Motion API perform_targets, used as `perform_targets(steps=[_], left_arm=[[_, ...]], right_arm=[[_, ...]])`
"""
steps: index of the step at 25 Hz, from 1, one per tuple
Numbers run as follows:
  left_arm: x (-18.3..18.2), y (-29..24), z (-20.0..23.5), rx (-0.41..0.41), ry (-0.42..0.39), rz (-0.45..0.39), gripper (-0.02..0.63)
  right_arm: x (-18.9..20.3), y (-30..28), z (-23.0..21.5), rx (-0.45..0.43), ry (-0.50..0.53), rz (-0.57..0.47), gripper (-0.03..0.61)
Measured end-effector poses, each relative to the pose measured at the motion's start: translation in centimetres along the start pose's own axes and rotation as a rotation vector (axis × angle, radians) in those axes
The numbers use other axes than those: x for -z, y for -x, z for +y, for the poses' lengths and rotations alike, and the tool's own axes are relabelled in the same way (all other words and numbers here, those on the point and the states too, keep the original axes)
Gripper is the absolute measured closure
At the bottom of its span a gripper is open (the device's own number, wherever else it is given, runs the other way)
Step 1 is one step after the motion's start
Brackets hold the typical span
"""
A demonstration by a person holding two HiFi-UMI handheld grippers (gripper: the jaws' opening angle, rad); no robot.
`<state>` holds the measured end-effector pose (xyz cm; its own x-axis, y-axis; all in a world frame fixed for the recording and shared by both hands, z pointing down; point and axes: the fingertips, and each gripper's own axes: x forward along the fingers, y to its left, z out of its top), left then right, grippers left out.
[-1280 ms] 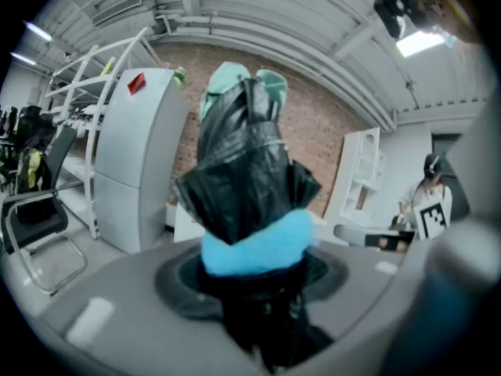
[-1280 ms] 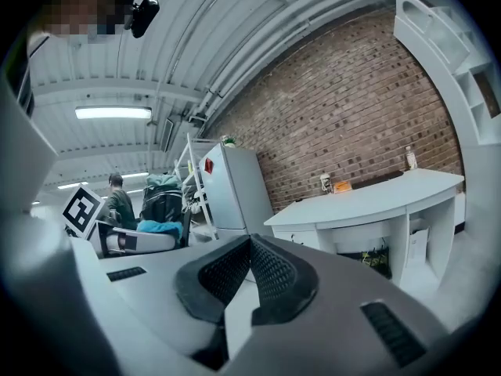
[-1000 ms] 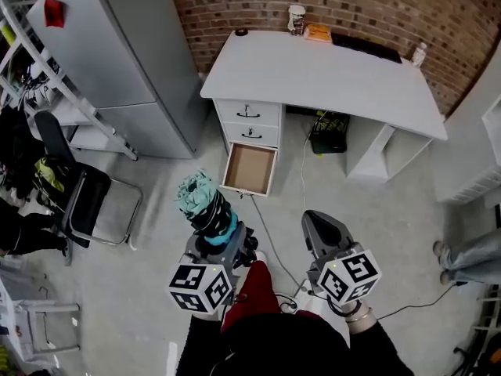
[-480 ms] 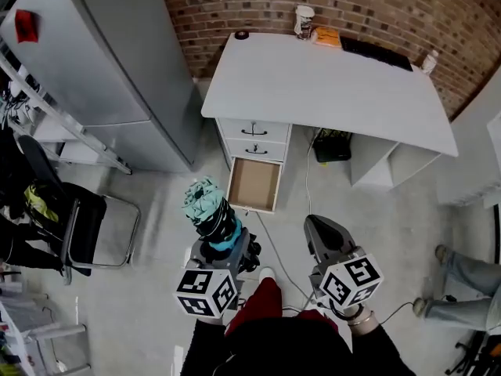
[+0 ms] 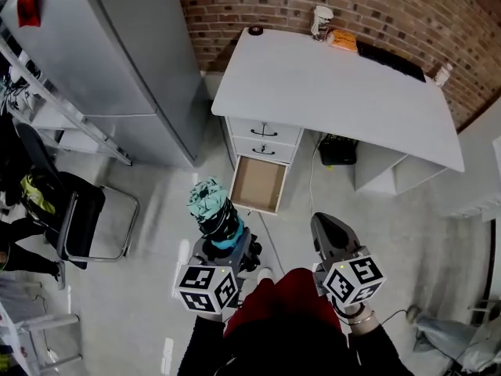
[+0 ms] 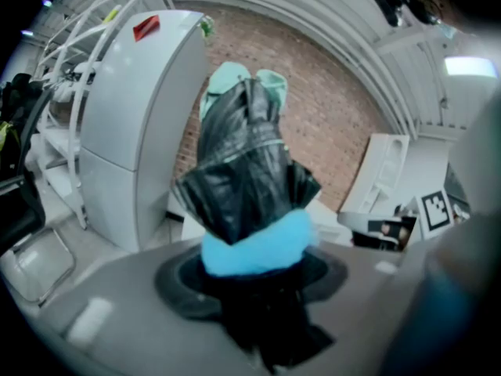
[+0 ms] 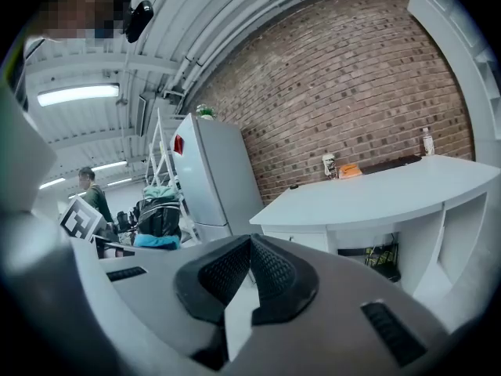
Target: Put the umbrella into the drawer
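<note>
A folded umbrella (image 5: 212,208), black with a mint-green tip and a bright blue band, stands up out of my left gripper (image 5: 222,246), which is shut on its lower end. In the left gripper view the umbrella (image 6: 246,163) fills the middle, clamped at the left gripper (image 6: 252,276). The white desk's (image 5: 337,84) bottom drawer (image 5: 257,184) is pulled out and shows a bare brown floor; it lies just ahead of the umbrella's tip. My right gripper (image 5: 332,235) hangs to the right, shut with nothing in it; in the right gripper view the right gripper (image 7: 250,240) has its pads meeting at the tips.
A grey fridge (image 5: 117,53) stands left of the desk, with a folding chair (image 5: 88,219) and a ladder (image 5: 69,114) beyond it. On the desk's far edge are a cup (image 5: 320,22), an orange object (image 5: 342,39) and a keyboard (image 5: 390,59). A cable (image 5: 272,240) crosses the floor. A person's legs (image 5: 446,339) show at the lower right.
Both grippers have been carried forward toward the desk, so the desk and the drawer sit nearer. The umbrella stays in the left gripper; the right stays shut.
</note>
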<state>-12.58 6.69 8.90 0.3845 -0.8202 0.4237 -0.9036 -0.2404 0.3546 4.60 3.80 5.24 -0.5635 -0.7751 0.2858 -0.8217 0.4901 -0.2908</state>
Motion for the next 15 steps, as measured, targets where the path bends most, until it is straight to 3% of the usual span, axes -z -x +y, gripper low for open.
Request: perform_targets(steps=[8, 15], left_arm=[[0.0, -1.9, 1.4, -0.008, 0.001, 0.016, 0.390], [0.3, -5.4, 4.0, -0.050, 0.015, 0.034, 0.390]], right_arm=[[-0.3, -1.7, -2.9, 0.036, -0.014, -0.005, 0.577], [1.0, -5.4, -5.1, 0.018, -0.011, 0.033, 0.577]])
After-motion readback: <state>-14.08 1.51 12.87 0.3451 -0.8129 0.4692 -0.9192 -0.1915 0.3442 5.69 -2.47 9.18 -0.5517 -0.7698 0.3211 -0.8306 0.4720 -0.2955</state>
